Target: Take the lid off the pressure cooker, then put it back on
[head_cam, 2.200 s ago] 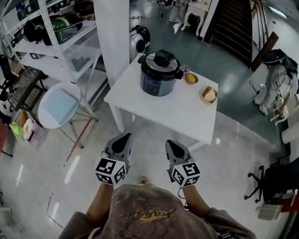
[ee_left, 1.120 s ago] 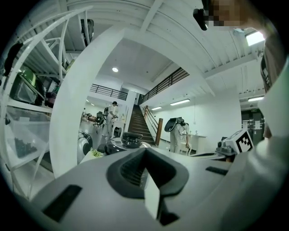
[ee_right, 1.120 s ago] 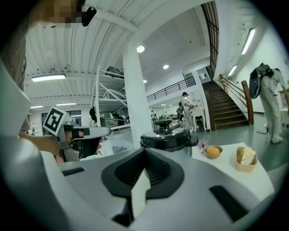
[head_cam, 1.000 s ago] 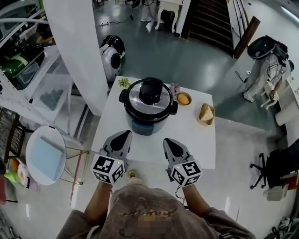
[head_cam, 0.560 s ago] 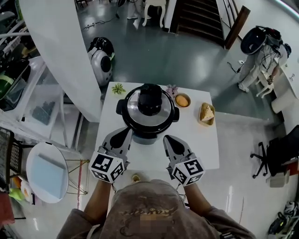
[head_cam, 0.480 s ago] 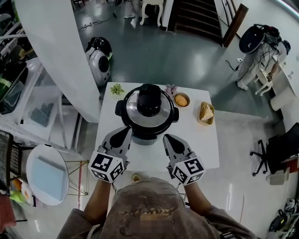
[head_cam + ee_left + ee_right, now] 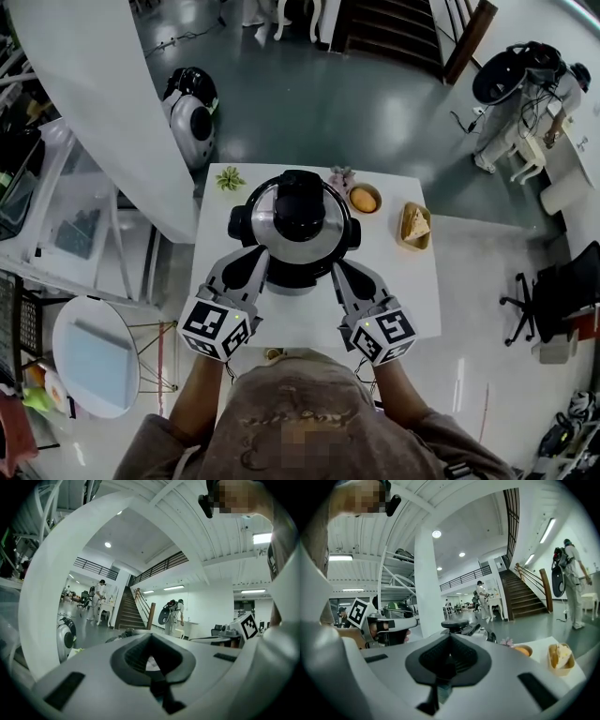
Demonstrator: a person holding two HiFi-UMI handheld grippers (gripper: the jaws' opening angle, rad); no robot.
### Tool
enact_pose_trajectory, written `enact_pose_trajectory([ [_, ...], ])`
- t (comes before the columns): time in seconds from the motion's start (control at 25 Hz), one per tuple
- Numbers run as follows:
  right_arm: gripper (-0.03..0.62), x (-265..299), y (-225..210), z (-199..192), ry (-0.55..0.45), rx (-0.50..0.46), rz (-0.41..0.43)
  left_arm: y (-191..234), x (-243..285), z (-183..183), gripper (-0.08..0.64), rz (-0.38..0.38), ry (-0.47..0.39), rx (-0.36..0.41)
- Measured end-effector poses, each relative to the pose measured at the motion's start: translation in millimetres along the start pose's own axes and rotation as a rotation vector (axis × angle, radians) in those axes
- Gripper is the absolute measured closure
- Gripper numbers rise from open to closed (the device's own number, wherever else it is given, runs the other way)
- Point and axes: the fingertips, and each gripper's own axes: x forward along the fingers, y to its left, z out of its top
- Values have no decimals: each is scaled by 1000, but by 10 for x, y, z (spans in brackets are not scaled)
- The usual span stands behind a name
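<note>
The cooker (image 7: pixel 292 267) stands in the middle of the white counter (image 7: pixel 412 291), with its lid (image 7: pixel 328 223) seated on top. The left tool (image 7: pixel 258 255) and the right tool (image 7: pixel 339 270) are just at its near side, one to each side of the body. Both have their jaws pressed together with nothing between them, so they must open before any grasp.

The lid looks like a stiff steel disc with a big black handle (image 7: pixel 298 202) in its centre. I expect it to be rather heavy, and the polished rim is probably slippery for the pads. The black handle is the better place to hold (it is thick, raised and looks less smooth). Such a lid usually locks by a twist, so I judge it must be turned first and only then lifted straight up. The body may rotate on the smooth counter during the twist; one tool could steady the side grip (image 7: pixel 239 223) while the other works the handle. Two small bowls (image 7: pixel 364 199) stand near on the right, so the lid should not swing that way
</note>
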Motion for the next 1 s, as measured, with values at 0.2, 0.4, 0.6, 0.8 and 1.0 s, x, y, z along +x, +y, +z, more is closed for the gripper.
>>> enact_pose_trajectory([
  [0.2, 562, 76, -58, 64, -18, 0, 18, -4, 84, 39, 548, -37, -13, -6],
  [0.4, 492, 171, -103, 117, -7, -31, 54, -17, 173, 51, 442, -88, -7, 5],
  [0.6, 402, 252, -107, 133, 7, -45, 99, -22, 242, 43, 359, -140, 3, 14],
  [0.8, 293, 338, -93, 184, -5, -38, 139, 1, 280, 50, 249, -168, 11, 25],
  [1.0, 254, 439, -87, 193, 33, -61, 205, 24, 356, 50, 217, -218, 36, 61],
])
